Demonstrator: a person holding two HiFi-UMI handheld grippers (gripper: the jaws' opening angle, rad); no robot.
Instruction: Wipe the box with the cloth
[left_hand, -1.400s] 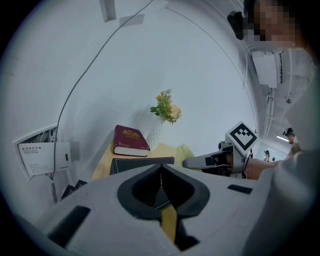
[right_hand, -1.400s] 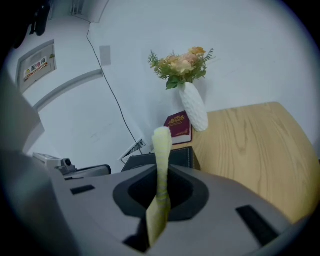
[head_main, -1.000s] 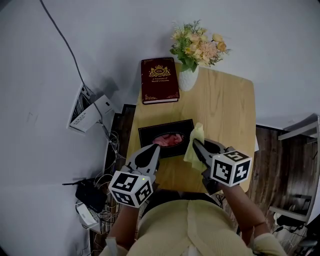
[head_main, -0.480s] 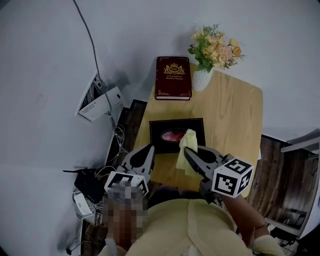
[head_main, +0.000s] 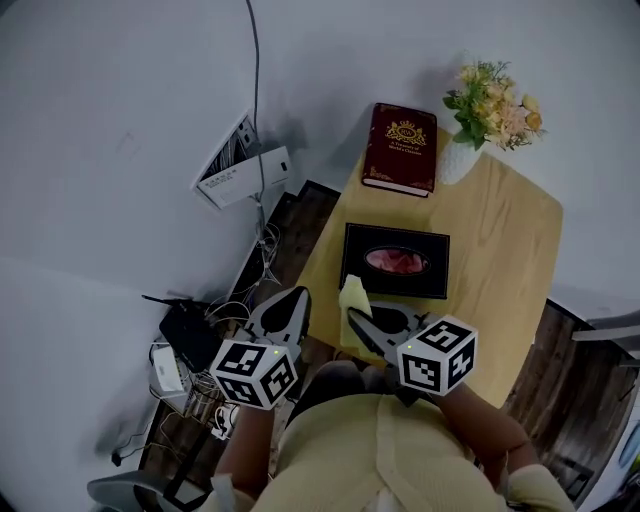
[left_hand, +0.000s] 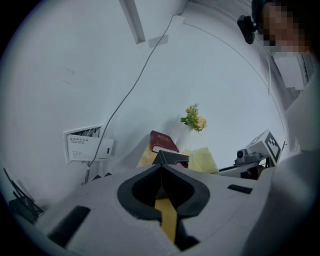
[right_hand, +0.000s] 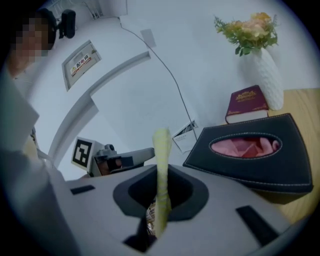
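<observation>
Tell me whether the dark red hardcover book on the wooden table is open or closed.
Closed: the dark red hardcover book lies flat, gold-printed cover facing up.

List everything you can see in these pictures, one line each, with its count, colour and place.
table: one, light wood, against the wall
box: one, black, middle of the table
tissue: one, pink, in the box's opening
book: one, dark red with gold print, far end of the table
vase: one, white, right of the book
flowers: one bunch, yellow and peach, in the vase
cloth: one, pale yellow, by the box's near left corner
wall unit: one, white, left of the table
cables: several, dark, on the floor
left gripper: one, grey, jaws shut and empty, near the table's near left corner
right gripper: one, grey, jaws shut on the cloth
</observation>
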